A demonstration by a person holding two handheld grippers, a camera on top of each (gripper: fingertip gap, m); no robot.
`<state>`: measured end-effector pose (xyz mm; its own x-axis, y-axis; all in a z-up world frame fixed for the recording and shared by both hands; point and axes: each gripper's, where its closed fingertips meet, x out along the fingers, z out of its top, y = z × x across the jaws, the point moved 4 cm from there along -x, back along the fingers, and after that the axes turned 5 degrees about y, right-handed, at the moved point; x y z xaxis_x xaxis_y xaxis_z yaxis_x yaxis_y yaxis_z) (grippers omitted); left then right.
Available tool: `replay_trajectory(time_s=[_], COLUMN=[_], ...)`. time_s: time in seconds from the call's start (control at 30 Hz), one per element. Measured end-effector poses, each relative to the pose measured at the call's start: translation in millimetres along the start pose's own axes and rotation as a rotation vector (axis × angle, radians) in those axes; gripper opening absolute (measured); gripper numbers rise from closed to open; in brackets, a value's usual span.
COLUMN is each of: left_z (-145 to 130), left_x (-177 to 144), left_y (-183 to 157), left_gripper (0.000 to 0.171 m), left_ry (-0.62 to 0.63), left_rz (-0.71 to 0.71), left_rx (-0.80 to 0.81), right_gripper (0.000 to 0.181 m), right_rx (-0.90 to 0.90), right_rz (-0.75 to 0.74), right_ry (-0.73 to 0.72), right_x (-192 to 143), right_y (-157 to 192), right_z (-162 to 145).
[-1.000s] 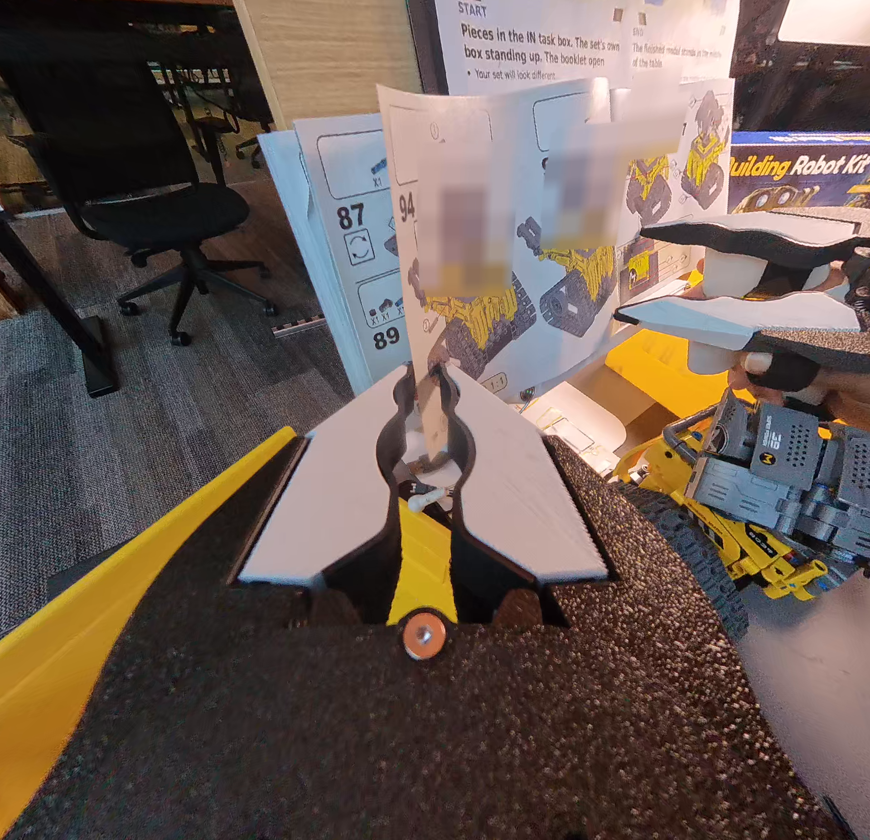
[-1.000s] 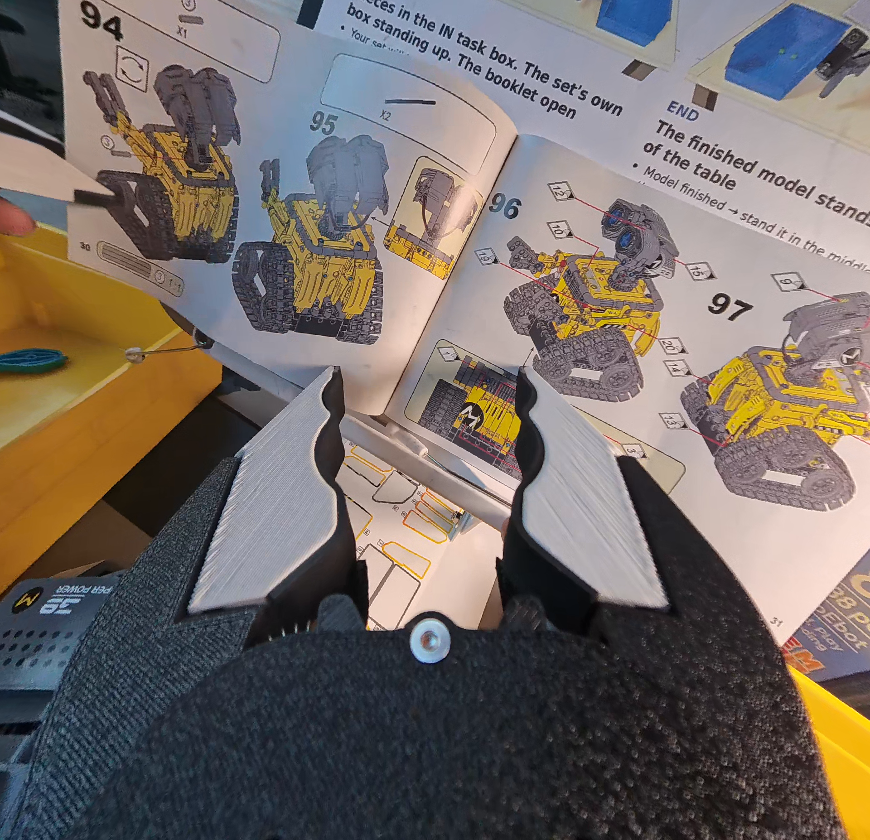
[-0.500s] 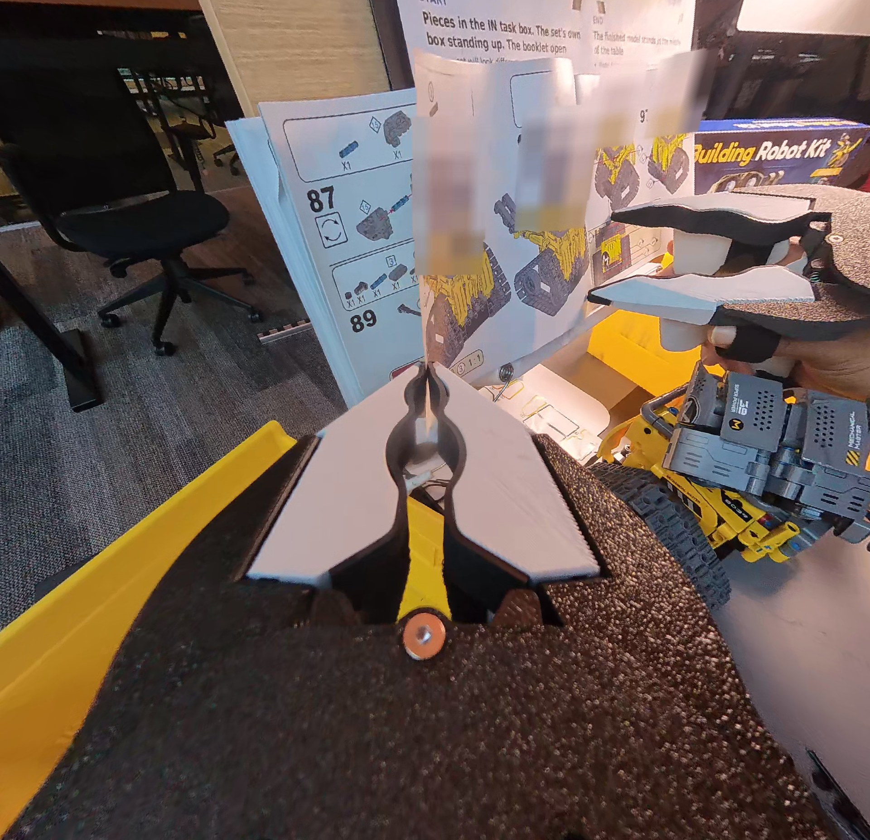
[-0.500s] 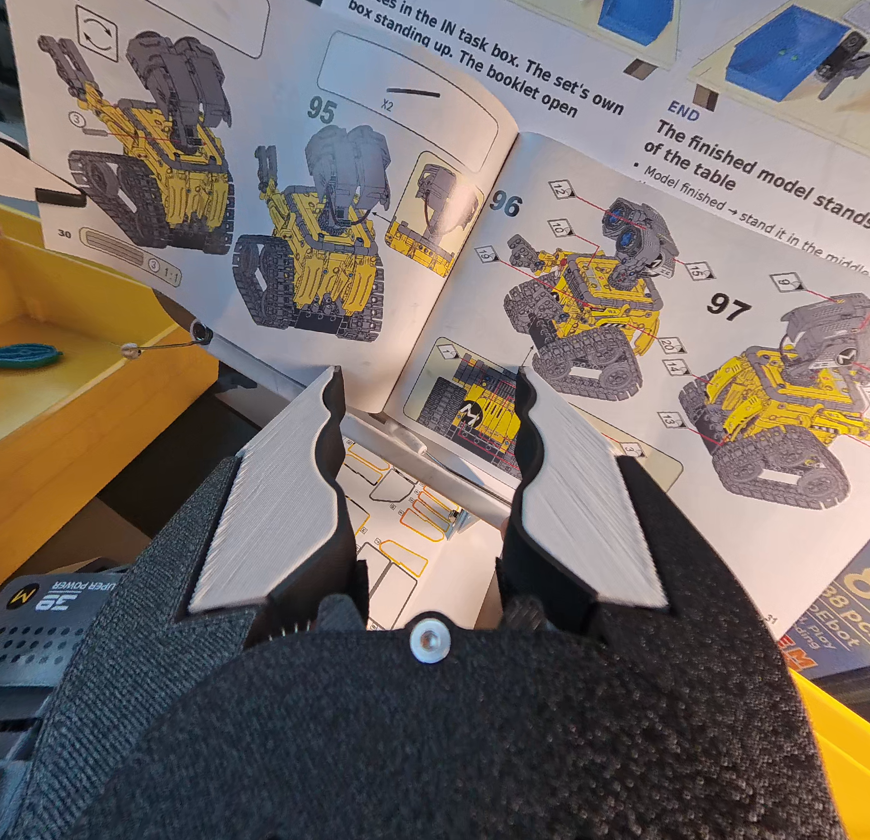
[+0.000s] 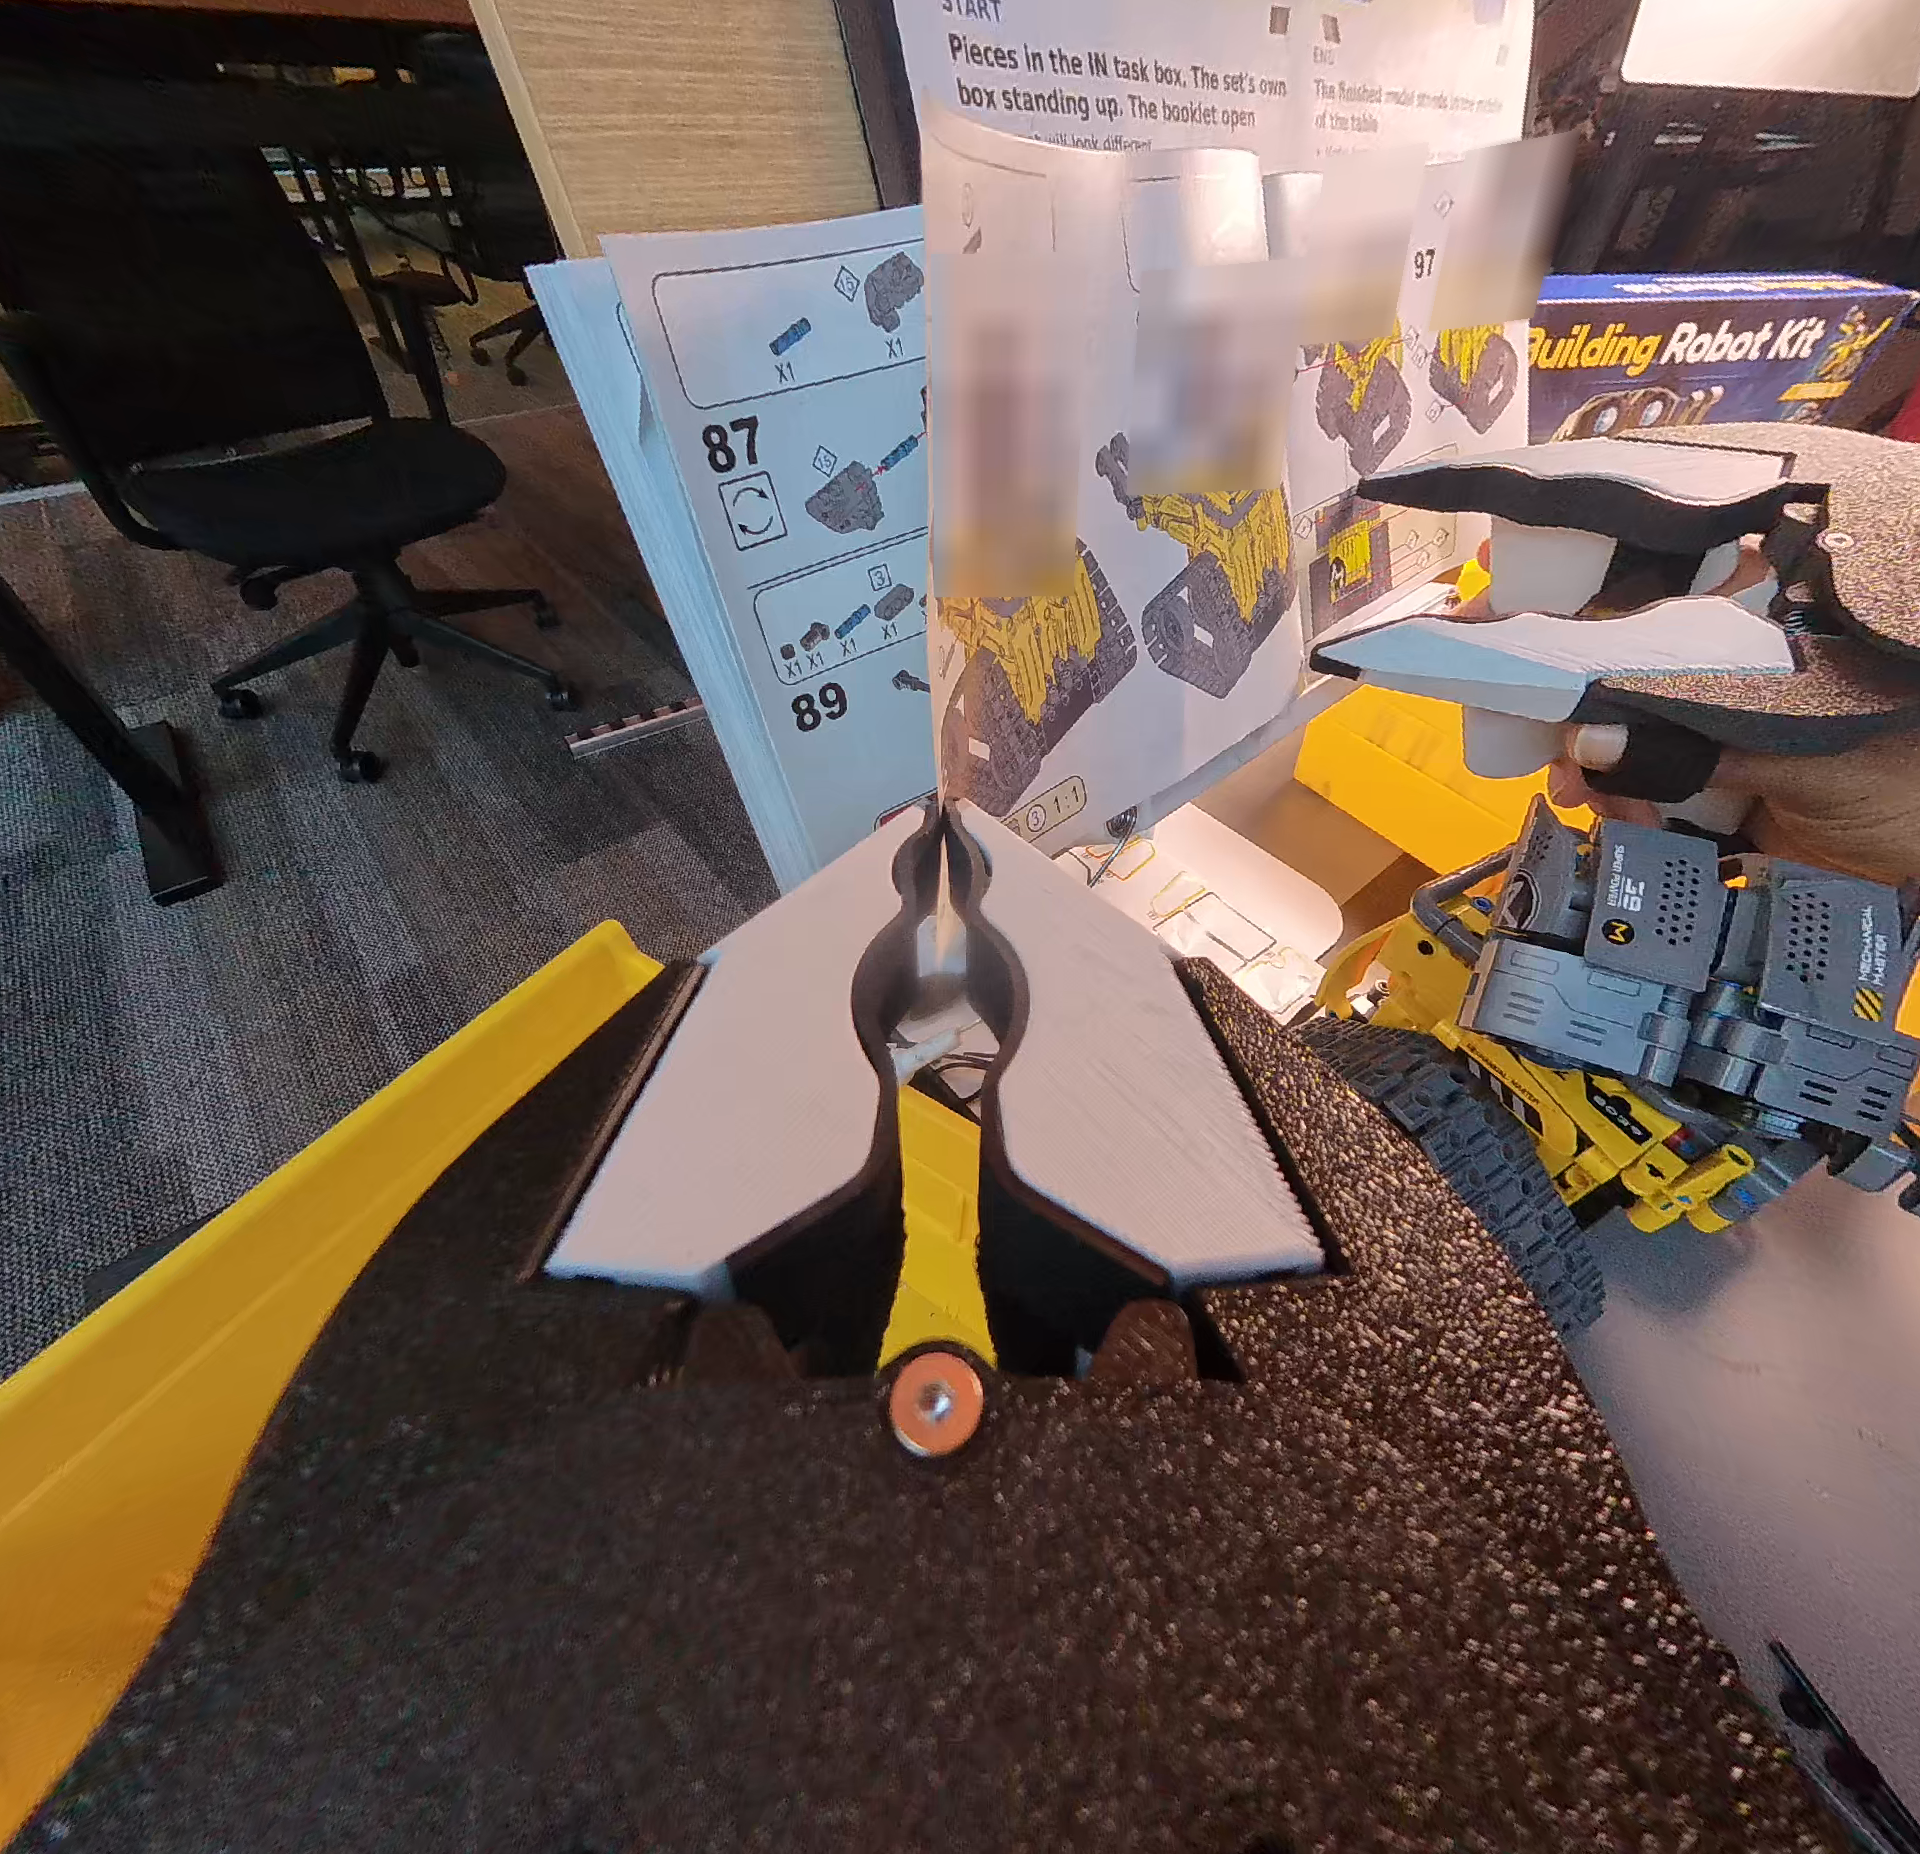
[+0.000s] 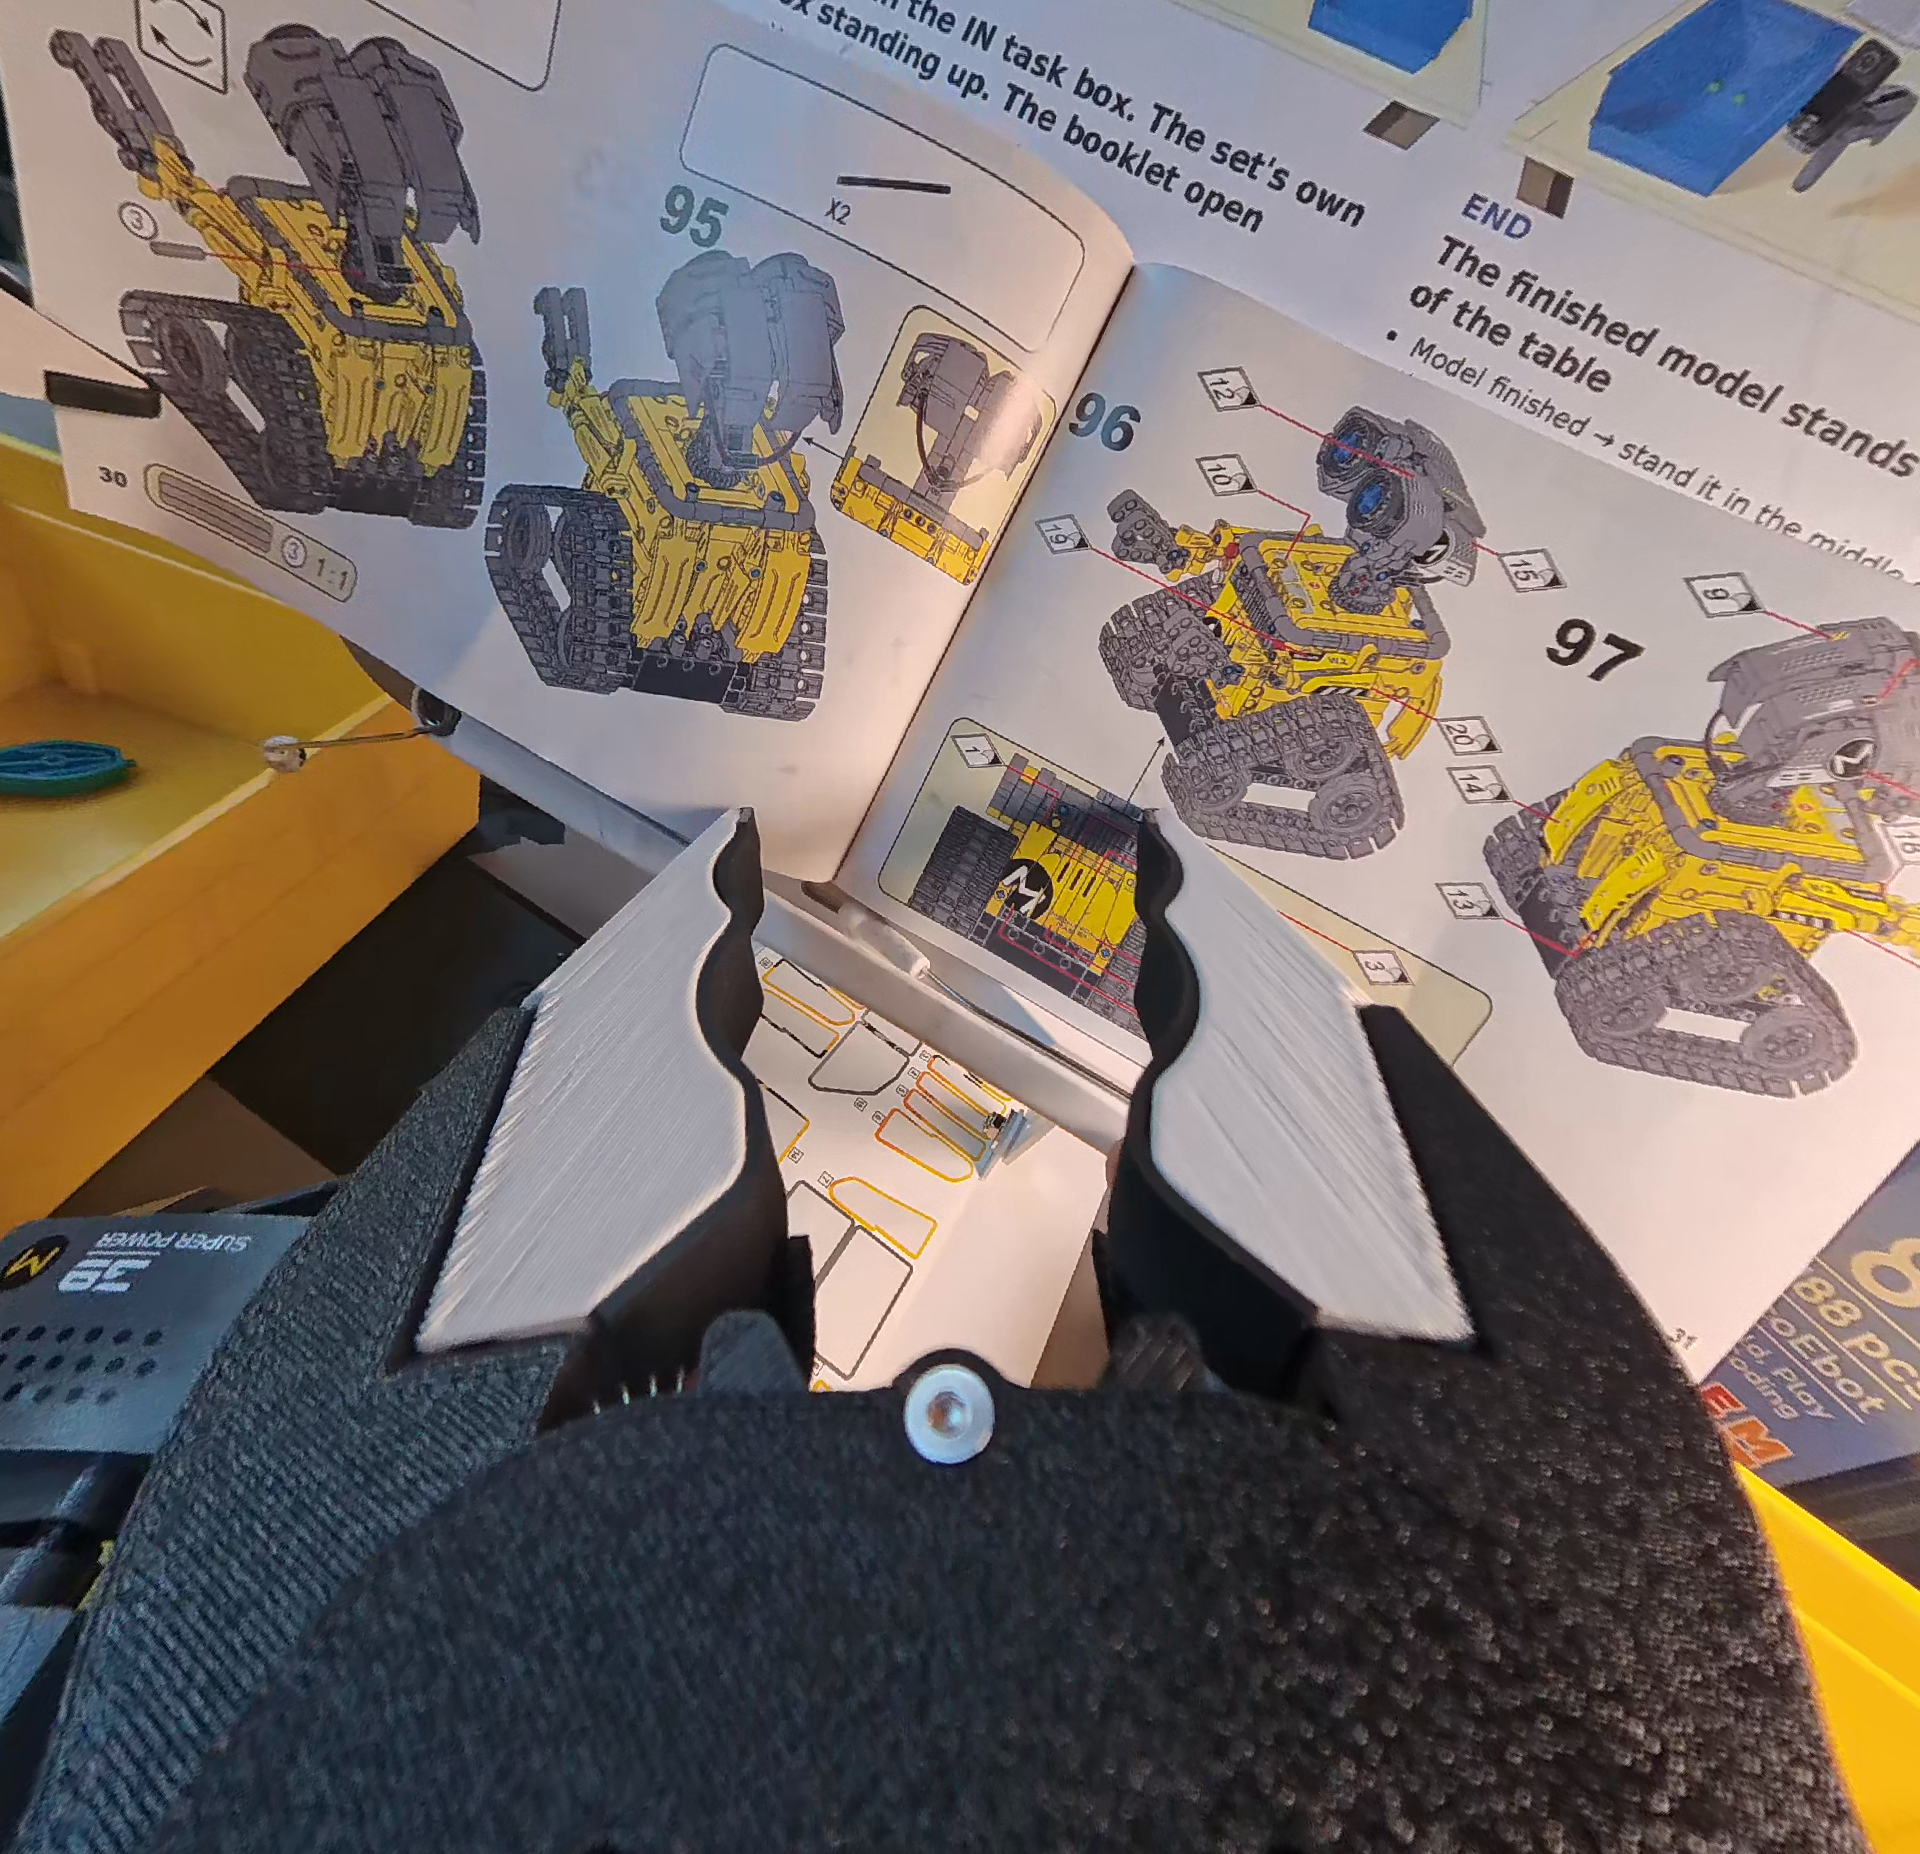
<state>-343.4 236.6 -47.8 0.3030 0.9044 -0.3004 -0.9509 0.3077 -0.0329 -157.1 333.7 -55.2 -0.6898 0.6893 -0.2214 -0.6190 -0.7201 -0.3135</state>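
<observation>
The booklet page [image 5: 1101, 578] is standing upright on its holder, its lower corner being pinched by the clenched left gripper [image 5: 943, 838] — apparently a single leaf. The right gripper [image 6: 940, 828] is hovering released — turning gently avoids tearing.

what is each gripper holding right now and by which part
The left gripper is shut on a booklet page, pinching its bottom corner. The right gripper is open and holds nothing.

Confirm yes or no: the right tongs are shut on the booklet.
No: the right tongs stand open, short of the booklet.
</observation>
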Motion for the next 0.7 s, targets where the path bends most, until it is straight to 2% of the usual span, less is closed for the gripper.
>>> replay_trajectory(time_s=[0.7], left_z=[0.9], left_x=[-1.2], left_y=[1.4], left_gripper=[0.000], left_ry=[-0.009], left_rz=[-0.003], left_rx=[-0.019], right_gripper=[0.074], right_rx=[0.016], right_rz=[-0.011], right_ry=[0.005], right_x=[-9.6], right_y=[-16.4], right_z=[-7.7])
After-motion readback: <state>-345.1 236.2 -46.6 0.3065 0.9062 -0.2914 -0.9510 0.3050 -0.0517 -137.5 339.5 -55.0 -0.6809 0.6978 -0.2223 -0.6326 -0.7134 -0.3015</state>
